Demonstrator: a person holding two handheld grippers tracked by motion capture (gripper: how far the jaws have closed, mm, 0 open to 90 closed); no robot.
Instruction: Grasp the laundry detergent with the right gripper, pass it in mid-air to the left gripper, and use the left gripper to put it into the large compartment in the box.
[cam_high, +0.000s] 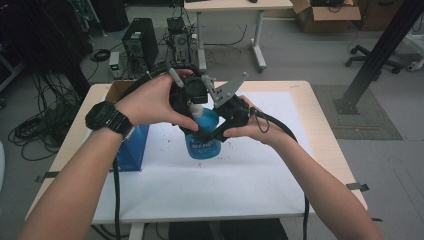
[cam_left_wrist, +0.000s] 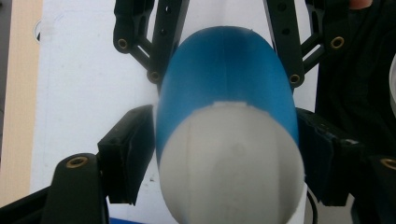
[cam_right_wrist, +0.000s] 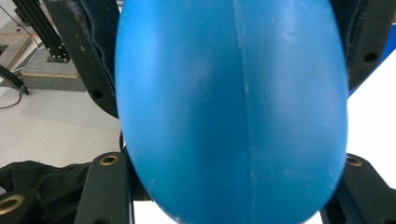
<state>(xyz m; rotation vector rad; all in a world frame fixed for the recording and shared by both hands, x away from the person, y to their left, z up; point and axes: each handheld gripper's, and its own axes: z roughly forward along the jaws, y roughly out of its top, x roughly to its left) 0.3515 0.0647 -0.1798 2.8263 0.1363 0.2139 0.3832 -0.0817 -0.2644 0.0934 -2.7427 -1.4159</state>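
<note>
I have the blue bottle (cam_high: 202, 137) lifted above the middle of the white-covered desk (cam_high: 260, 175). My right tongs (cam_high: 216, 131) are clamped around its body, coming in from about four o'clock. My left tongs (cam_high: 192, 102) sit over the white cap (cam_left_wrist: 231, 158) from about eleven o'clock. In the left gripper view the pads flank the cap at a narrowed gap, and they seem to touch it, though the close blur leaves me unsure whether they press. My worry is the cap: if the left tongs bite off-centre on that rounded dome, they could skid off. Twisting too hard could also turn the smooth bottle inside the right grip. A slip would drop it toward the blue box (cam_high: 131, 147) at nine o'clock.
</note>
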